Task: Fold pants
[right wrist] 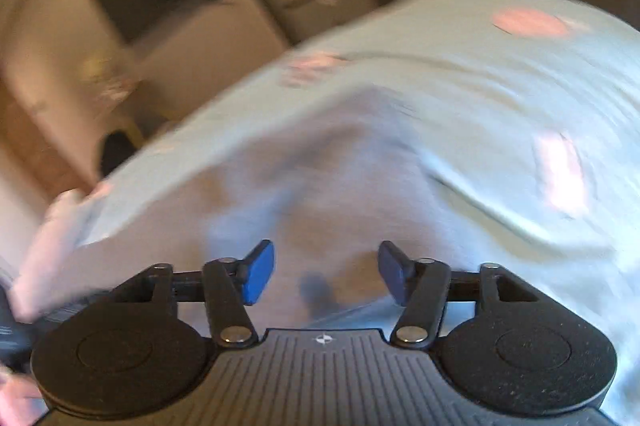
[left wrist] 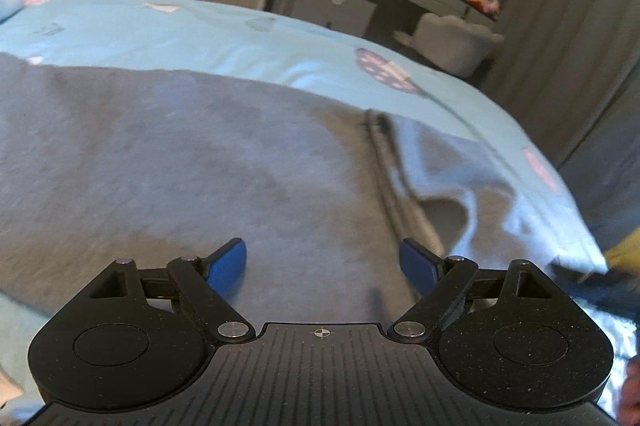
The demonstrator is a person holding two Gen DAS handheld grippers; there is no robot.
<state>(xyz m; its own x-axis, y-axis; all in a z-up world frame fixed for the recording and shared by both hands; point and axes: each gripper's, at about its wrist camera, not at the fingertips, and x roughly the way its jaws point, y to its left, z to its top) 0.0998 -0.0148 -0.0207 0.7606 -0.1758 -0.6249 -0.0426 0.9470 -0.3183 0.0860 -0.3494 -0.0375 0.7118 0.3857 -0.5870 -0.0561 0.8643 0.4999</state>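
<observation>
Grey sweatpants flat on bed, long axis crosswise, waistband rightward; left claw, right claw released.

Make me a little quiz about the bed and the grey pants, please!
1. True or false: the left gripper is clamped shut on the grey pants.
2. What colour is the bed sheet under the pants? A) light blue B) red C) black
3. Fill in: in the right wrist view, the right gripper has its blue pads apart, with ____ held between them.

Key: 1 false, its jaws stand wide open above the cloth. 2 A. 3 nothing.
</observation>
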